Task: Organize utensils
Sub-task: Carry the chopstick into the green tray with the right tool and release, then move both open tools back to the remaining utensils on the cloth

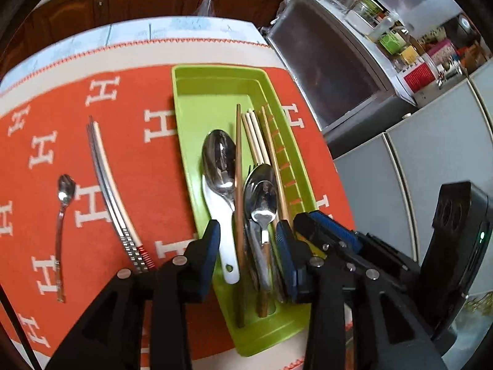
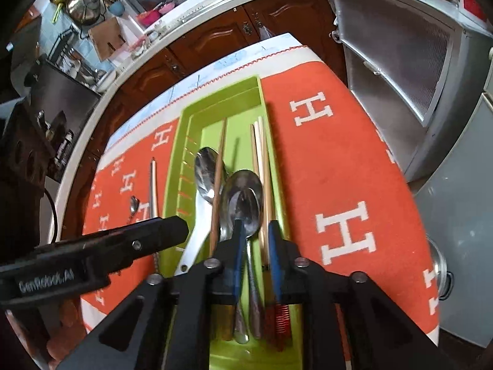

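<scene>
The right gripper (image 2: 256,240) hangs low over the near end of the green tray (image 2: 189,114), its blue pads only narrowly apart with a steel spoon's (image 2: 248,209) handle running between them; whether they actually pinch it I cannot tell. The left gripper (image 1: 248,240) hovers over the same end, jaws spread wide and holding nothing, straddling the white-handled spoon (image 1: 217,166), a brown wooden chopstick (image 1: 238,185) and the stacked spoons beside it.

Still out on the orange cloth (image 1: 148,185), well to the left of the tray, lie a pair of metal chopsticks (image 1: 106,182) and, farther toward the cloth's left edge, a small teaspoon (image 1: 63,215).

The polished steel pieces look light, rigid and slippery. I would judge the chopsticks best taken near their ridged ends, at the near side of the cloth, where the grooves offer grip, and squeezed as a pair so they do not scissor apart. The teaspoon lies flat and thin; mid-handle seems the likeliest hold, with pads pressed down close to the cloth.
</scene>
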Action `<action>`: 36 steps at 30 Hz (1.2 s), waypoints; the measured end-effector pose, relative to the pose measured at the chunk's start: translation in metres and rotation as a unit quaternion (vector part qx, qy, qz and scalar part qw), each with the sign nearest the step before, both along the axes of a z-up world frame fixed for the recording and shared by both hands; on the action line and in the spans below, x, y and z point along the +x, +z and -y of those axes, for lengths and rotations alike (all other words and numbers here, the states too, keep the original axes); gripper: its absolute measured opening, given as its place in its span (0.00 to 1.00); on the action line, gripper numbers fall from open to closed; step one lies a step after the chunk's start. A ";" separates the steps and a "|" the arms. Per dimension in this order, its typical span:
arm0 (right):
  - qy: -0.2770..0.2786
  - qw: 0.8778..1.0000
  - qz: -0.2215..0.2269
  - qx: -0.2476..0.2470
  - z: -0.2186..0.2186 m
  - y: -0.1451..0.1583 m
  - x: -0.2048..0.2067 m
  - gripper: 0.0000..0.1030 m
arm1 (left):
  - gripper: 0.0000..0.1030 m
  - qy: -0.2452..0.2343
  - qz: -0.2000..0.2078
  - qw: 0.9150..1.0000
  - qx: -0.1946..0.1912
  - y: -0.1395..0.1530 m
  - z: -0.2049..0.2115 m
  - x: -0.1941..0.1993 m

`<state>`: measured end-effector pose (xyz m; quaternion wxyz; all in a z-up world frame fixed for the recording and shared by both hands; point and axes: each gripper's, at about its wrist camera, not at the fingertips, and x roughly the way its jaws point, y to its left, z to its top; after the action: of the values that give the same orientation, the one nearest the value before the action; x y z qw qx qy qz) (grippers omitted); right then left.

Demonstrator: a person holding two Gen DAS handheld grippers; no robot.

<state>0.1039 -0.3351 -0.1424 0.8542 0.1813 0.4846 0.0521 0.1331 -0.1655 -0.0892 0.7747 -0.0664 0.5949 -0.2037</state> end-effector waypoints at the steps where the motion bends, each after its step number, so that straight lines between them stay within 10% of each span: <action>1: 0.000 1.000 0.002 -0.003 -0.002 0.002 -0.002 0.19 | 0.35 -0.001 0.005 1.000 0.004 0.003 -0.002 -0.002; 36: 0.099 0.992 0.041 -0.065 -0.121 0.043 -0.059 0.36 | 0.60 0.073 0.136 0.979 0.134 0.009 -0.150 -0.039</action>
<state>0.0453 -0.2143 -0.0991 0.8737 0.0745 0.4674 0.1120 0.0938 -0.0154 -0.0805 0.8632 0.0231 0.4992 -0.0718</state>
